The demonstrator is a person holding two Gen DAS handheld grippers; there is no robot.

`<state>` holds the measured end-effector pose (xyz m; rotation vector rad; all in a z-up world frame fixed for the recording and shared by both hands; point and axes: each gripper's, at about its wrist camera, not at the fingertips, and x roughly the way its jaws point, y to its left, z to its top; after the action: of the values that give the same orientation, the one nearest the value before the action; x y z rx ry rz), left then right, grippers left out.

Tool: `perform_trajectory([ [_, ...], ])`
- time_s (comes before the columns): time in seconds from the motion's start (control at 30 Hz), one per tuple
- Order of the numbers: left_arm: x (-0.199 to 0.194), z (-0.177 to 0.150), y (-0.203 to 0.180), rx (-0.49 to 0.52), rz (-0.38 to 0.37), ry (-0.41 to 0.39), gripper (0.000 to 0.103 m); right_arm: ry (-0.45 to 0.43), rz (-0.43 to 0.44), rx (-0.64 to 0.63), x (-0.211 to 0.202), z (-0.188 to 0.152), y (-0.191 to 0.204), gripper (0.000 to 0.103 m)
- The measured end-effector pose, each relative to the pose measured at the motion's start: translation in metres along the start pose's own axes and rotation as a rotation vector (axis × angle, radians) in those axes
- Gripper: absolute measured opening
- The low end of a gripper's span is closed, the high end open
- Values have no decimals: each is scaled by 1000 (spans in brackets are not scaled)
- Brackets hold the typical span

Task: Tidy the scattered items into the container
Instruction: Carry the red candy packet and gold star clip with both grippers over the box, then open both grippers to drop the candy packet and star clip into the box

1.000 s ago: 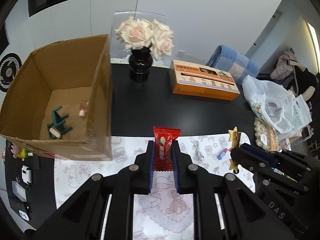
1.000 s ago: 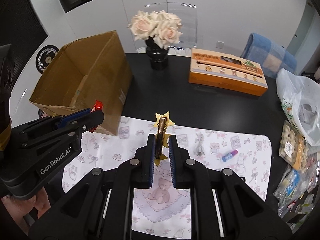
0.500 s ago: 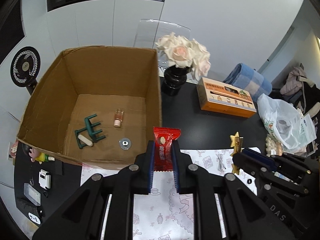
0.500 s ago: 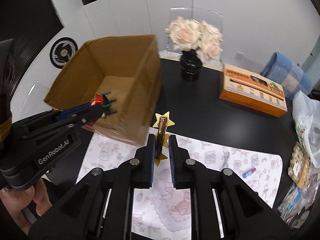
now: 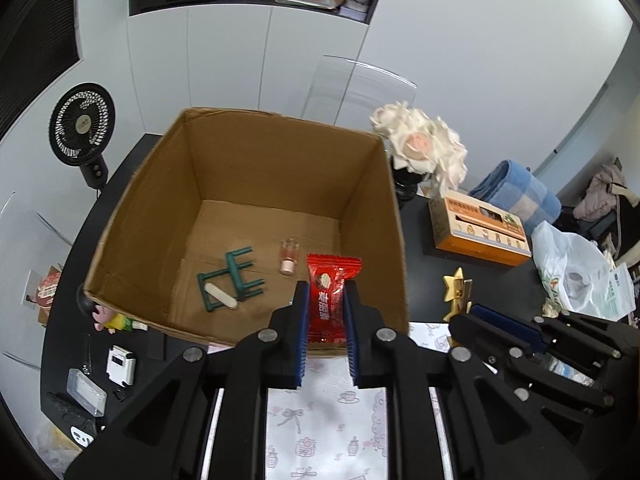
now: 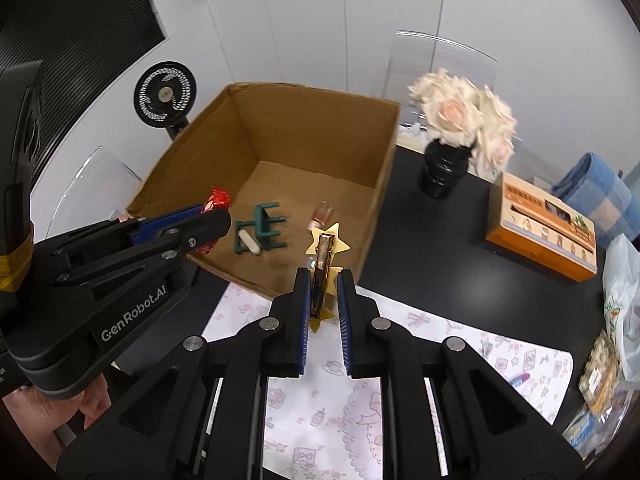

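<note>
Nearest, the left gripper (image 5: 326, 312) pinches a red candy packet (image 5: 330, 294) at the cardboard box's (image 5: 280, 152) near rim; the right gripper (image 6: 323, 292) clamps a gold star clip (image 6: 326, 246) beside it. Carry both past the rim, then part the jaws low. Farther in lie 3 items, including a green rack (image 5: 232, 280).

left tongs (image 5: 326, 304) clamped, right tongs (image 6: 323, 292) clamped
</note>
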<state>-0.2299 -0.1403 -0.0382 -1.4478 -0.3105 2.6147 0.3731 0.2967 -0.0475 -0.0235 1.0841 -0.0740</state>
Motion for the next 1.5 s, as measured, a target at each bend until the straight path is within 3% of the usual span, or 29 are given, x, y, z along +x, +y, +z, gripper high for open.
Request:
perform_trajectory([
  [0.73, 16, 30, 69, -98, 18, -14, 16, 35, 24, -61, 41, 50, 50, 13],
  [1.1, 25, 34, 84, -111, 23, -6, 16, 57, 13, -56, 61, 61, 54, 13],
  [1.5, 68, 29, 90, -126, 42, 63, 16, 119, -7, -26, 97, 64, 41, 13],
])
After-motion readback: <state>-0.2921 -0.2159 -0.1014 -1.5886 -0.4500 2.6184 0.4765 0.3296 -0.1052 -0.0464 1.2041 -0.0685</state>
